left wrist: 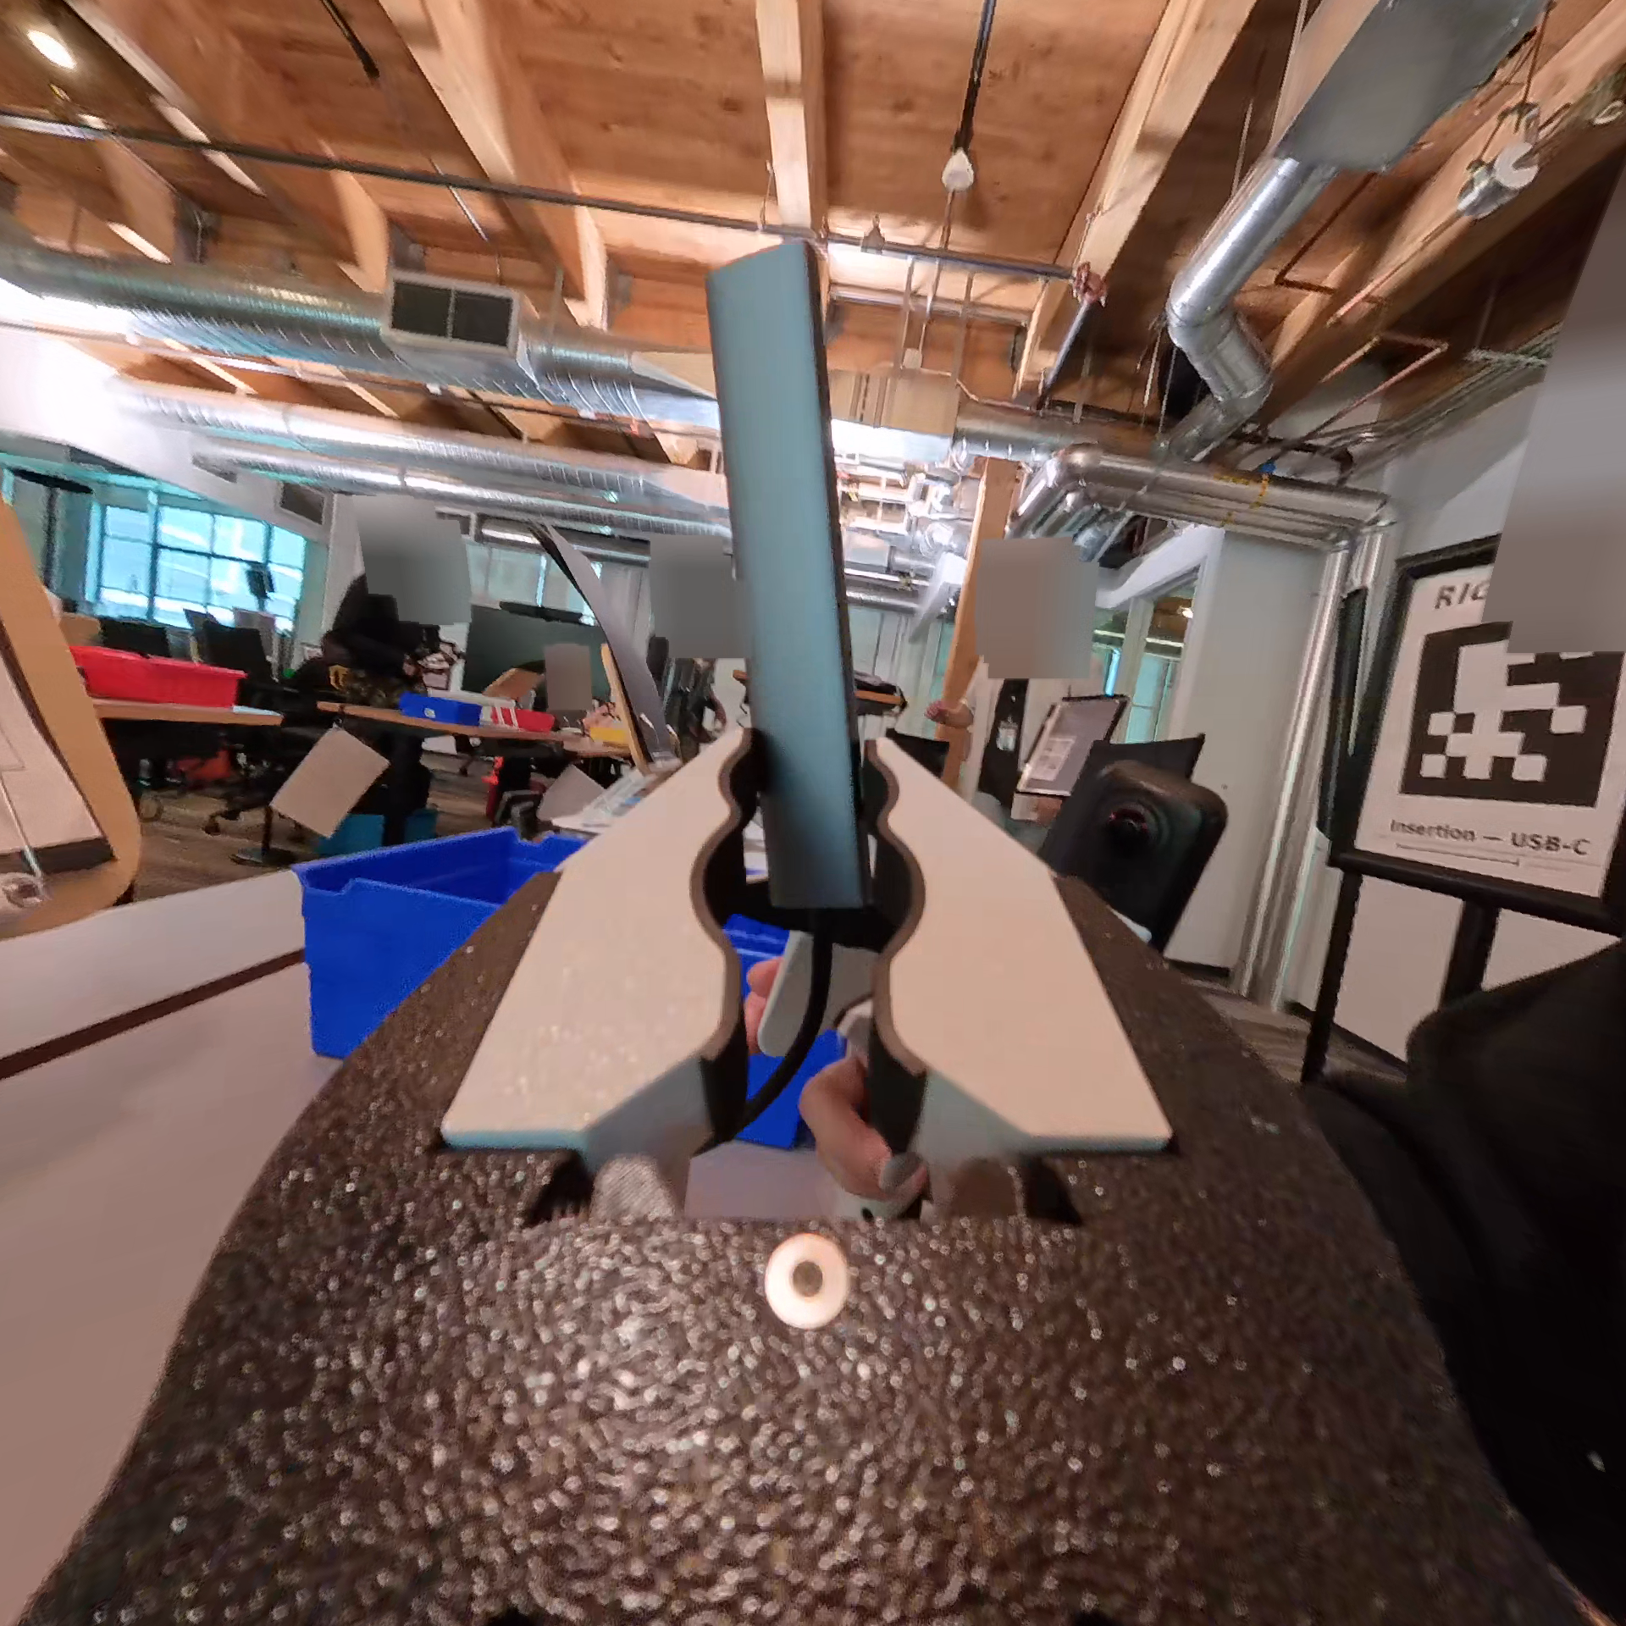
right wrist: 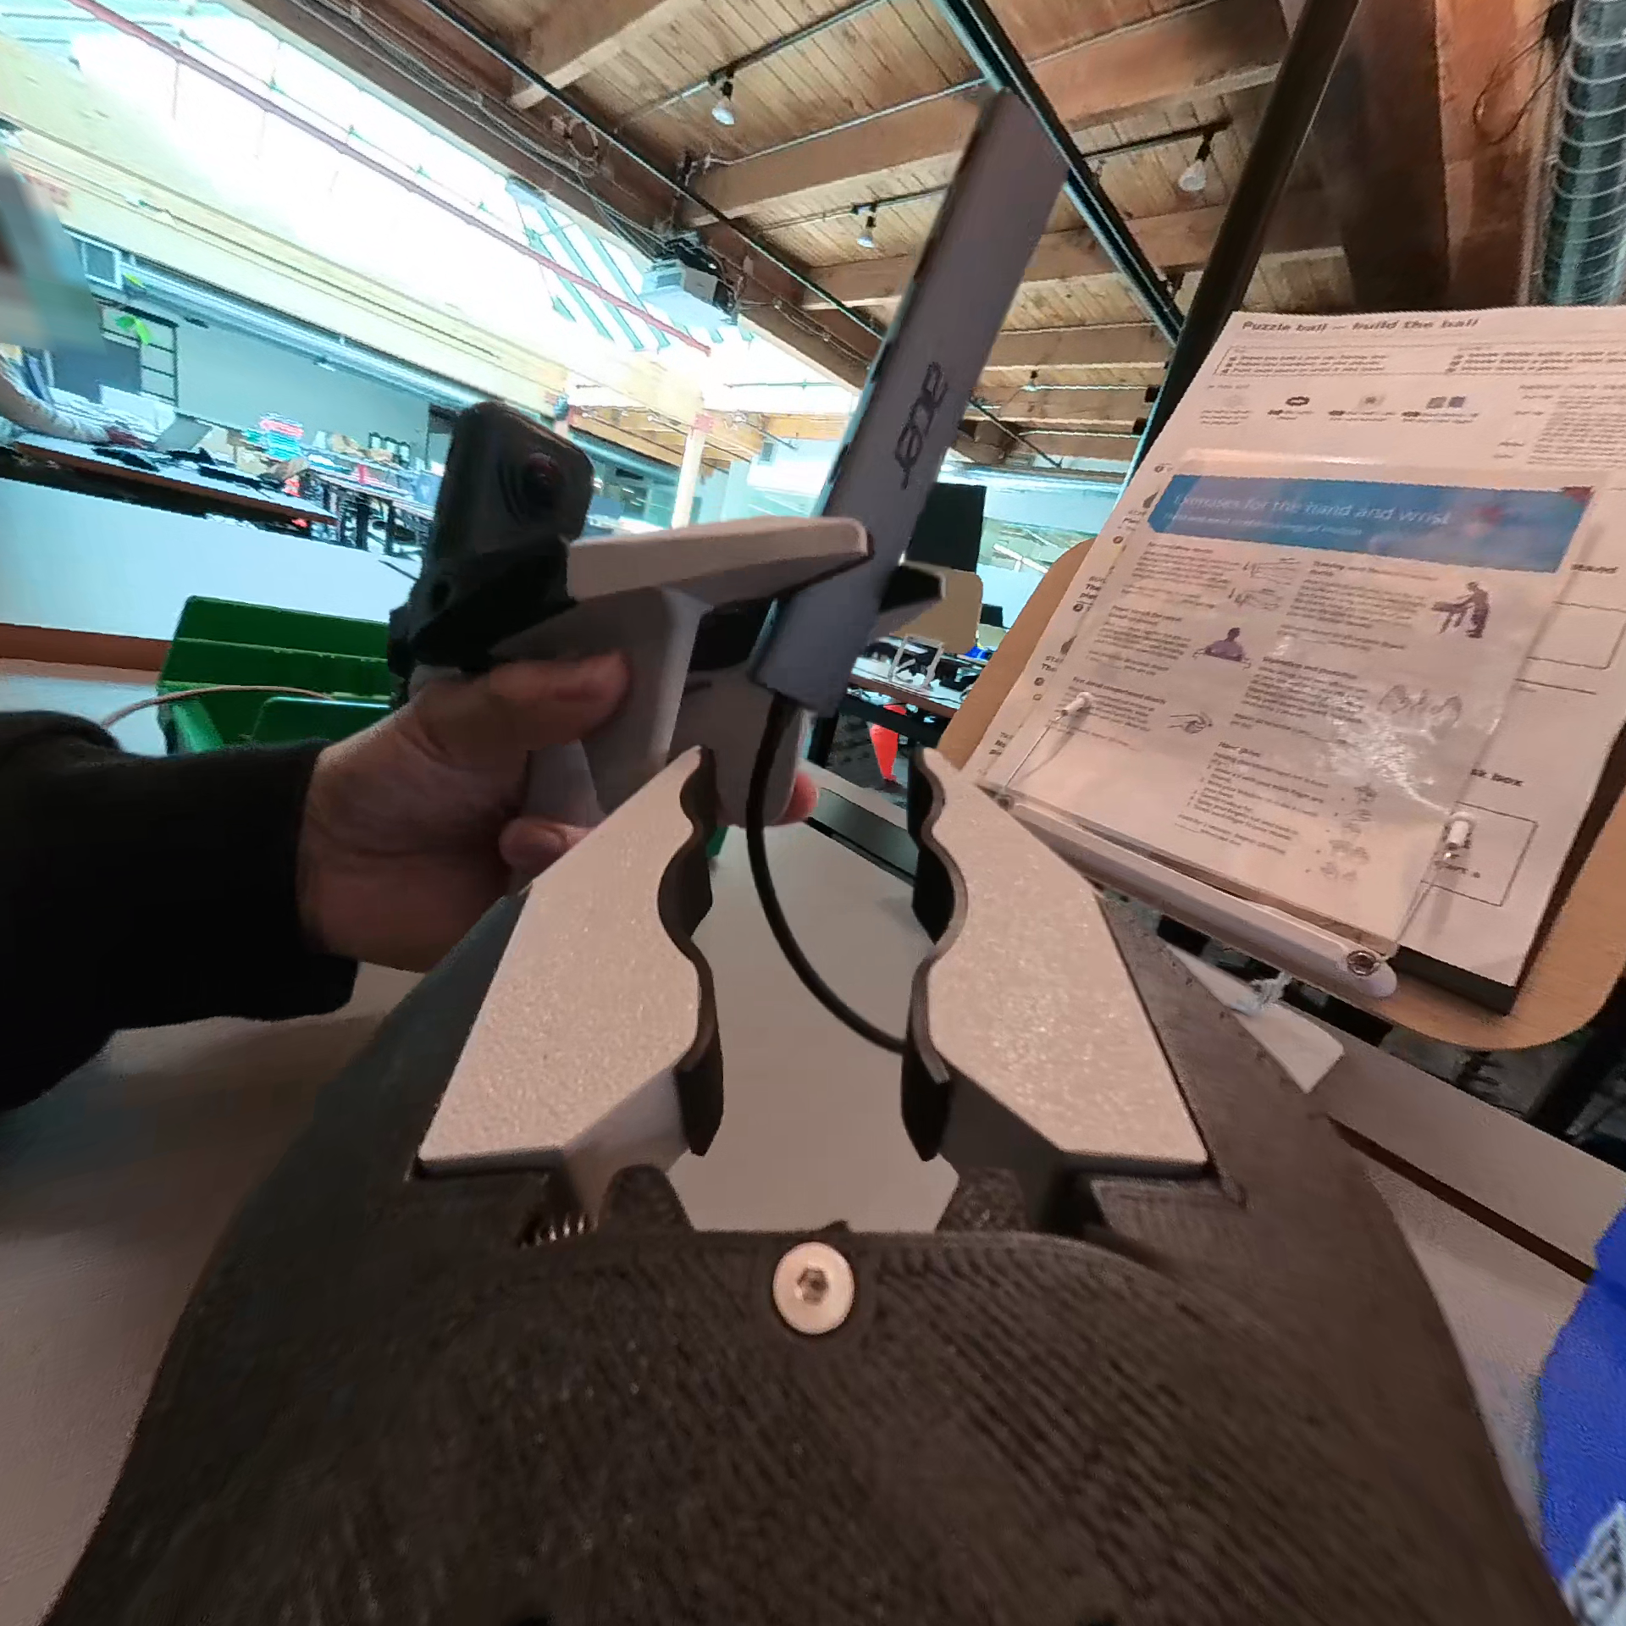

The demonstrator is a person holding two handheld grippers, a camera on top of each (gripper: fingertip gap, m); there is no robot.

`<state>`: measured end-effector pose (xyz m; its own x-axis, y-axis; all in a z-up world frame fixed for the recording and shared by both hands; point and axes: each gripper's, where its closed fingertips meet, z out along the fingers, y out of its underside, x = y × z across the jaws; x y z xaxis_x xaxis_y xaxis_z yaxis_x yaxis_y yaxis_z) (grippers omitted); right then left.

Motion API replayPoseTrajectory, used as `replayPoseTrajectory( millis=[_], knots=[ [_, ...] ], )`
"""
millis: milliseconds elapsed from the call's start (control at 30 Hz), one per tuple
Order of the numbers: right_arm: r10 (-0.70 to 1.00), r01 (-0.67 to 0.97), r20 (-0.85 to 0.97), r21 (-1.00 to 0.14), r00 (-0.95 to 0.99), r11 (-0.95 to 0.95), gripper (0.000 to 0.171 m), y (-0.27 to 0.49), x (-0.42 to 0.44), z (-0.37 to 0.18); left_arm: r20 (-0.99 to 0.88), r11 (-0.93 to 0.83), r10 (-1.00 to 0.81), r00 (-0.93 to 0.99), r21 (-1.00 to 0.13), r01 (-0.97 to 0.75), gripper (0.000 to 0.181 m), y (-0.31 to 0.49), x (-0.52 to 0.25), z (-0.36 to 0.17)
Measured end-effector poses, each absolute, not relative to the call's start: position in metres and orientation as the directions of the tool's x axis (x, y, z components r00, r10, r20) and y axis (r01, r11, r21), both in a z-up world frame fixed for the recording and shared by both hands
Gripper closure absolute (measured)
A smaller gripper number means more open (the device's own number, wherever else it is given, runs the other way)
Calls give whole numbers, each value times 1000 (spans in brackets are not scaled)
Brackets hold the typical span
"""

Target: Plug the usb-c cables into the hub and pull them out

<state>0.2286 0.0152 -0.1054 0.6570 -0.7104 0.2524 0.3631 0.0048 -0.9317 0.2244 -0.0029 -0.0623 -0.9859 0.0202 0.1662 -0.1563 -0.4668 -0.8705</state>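
Overhead in both views runs an exposed timber ceiling point(left wrist: 545, 114) with silver ventilation ducts point(left wrist: 1232, 290). Below lies the pale grey counter point(left wrist: 132, 1100), carrying a blue plastic bin point(left wrist: 396, 933) behind the left gripper in the left wrist view and a green plastic bin point(right wrist: 264, 669) at the far left in the right wrist view. To the right in the right wrist view a curved plywood stand point(right wrist: 1496, 994) leans back with printed white instruction sheets point(right wrist: 1302, 633) under a clear cover, close beside the right gripper's right finger. A framed black-and-white marker sign point(left wrist: 1496, 730) stands at the right edge of the left wrist view, with a small black camera point(left wrist: 1135, 818) just left of it.

The slim grey rectangular hub point(left wrist: 783, 572) stands nearly upright in the air, clear of the counter, clamped near its lower end by the left gripper point(left wrist: 805, 774), whose jaws are closed onto its flat sides. A thin black cable point(right wrist: 792, 924) hangs from the hub's lower end and curves down into the gap of the right gripper point(right wrist: 805, 783), whose jaws stand wide apart, holding nothing, just below the hub. A bare hand point(right wrist: 422, 792) in a dark sleeve holds the left gripper's handle.
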Motion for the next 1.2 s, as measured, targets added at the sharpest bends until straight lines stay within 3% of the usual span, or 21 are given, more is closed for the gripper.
replayPoseTrajectory(
  millis=[133, 233, 367, 567, 767, 900, 1000, 1200],
  knots=[
    [-703, 364, 253, -931, 664, 8, 145, 19, 226, -106, 164, -425, 20, -986, -892, -156, 161, -4, 219, -78],
    [-659, 369, 236, -927, 714, 67, 141, 26, 216, -103, 133, -446, 13, -991, -886, -125, 161, 0, 216, -79],
    [-593, 225, 78, -958, 801, 178, 137, 30, 216, -108, 123, -448, 58, -991, -884, -136, 161, 3, 212, -86],
    [-501, 148, 30, -969, 865, 197, 149, 36, 208, -110, 66, -420, 104, -992, -902, -104, 161, -1, 199, -90],
    [-610, 246, 196, -969, 768, -1, 149, 30, 217, -120, 34, -285, 30, -999, -958, -41, 161, 0, 203, -99],
    [-699, 298, 317, -942, 642, -153, 149, 19, 230, -125, -16, -161, -103, -995, -986, 32, 132, 11, 214, -99],
    [-726, 321, 415, -906, 549, -275, 150, 13, 237, -130, -60, -84, -212, -975, -993, 79, 126, 23, 223, -97],
    [-647, 345, 649, -761, 400, -549, 149, 18, 242, -146, 27, 9, -270, -962, -999, -31, 142, 22, 221, -121]
  ],
)
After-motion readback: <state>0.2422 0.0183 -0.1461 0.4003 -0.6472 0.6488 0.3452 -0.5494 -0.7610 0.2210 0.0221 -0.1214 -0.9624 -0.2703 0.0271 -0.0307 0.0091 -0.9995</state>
